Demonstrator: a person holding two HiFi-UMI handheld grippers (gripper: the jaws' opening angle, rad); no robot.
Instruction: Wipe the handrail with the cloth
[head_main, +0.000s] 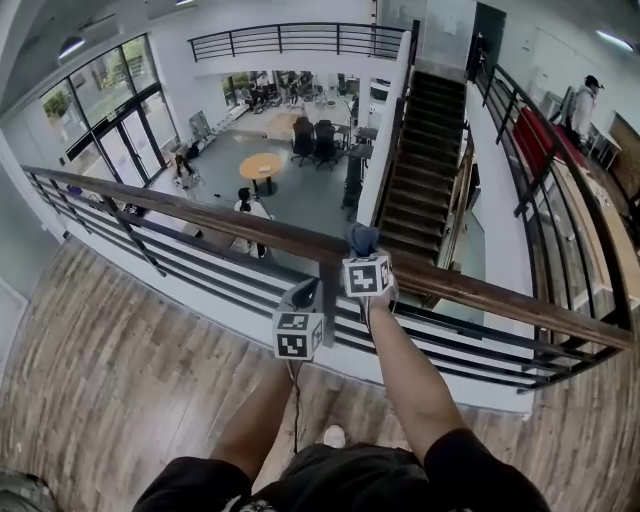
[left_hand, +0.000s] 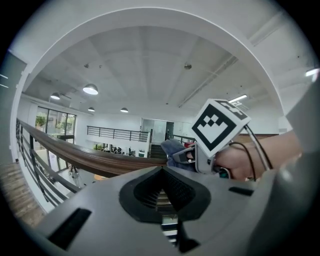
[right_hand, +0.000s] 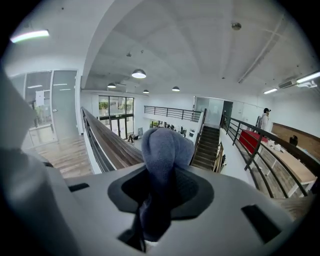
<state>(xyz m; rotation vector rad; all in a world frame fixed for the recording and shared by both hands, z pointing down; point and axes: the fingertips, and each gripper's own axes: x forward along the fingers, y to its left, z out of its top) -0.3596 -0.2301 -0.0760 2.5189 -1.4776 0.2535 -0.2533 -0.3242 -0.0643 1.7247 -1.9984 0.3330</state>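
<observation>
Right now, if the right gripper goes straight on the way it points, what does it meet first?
Likely nothing solid. The right gripper, shut on the bunched blue-grey cloth, points out over the open hall; the brown wooden handrail runs off to its left. Depth beyond the cloth is unclear.

A soft, fuzzy blue-grey cloth (right_hand: 165, 150), matt and thick-napped, is set against the smooth, dull grey plastic of the right gripper (right_hand: 162, 192), whose jaws are lined with ribbed black pads that look rubbery. The handrail (head_main: 200, 215) is dark brown wood with visible grain and a faint satin sheen, carried on black-painted metal rails (head_main: 180, 262). The left gripper (left_hand: 162, 195) shows the same matt grey plastic; its marker cube (head_main: 298, 335) is flat white with black print. The floor (head_main: 110, 350) is grey-brown wood-look plank, streaked and low in gloss.
</observation>
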